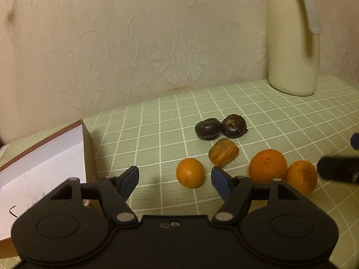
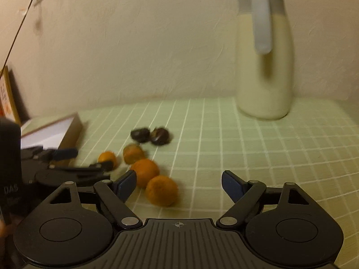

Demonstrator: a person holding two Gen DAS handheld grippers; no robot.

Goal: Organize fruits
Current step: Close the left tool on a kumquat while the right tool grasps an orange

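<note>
Three oranges lie on the green checked tablecloth: a small orange (image 1: pixel 190 173) (image 2: pixel 107 158), a larger orange (image 1: pixel 268 165) (image 2: pixel 145 171) and a third orange (image 1: pixel 301 176) (image 2: pixel 161 190). Behind them are a brownish-orange fruit (image 1: pixel 224 155) (image 2: pixel 133 153) and two dark round fruits (image 1: pixel 207 128) (image 2: pixel 160 136). My left gripper (image 1: pixel 175 176) (image 2: pixel 92 158) is open, with the small orange just ahead between its fingers, untouched. My right gripper (image 2: pixel 179 183) is open too; the third orange lies between its fingers, nearer the left one and clear of the pads. Its dark fingertips (image 1: pixel 338 170) show at the right edge of the left wrist view.
An open cardboard box (image 1: pixel 44 157) (image 2: pixel 67 130) with a white inside stands at the left of the fruit. A tall cream thermos jug (image 1: pixel 292 40) (image 2: pixel 264 67) stands at the back right against the patterned wall. A framed picture (image 2: pixel 6 98) leans at far left.
</note>
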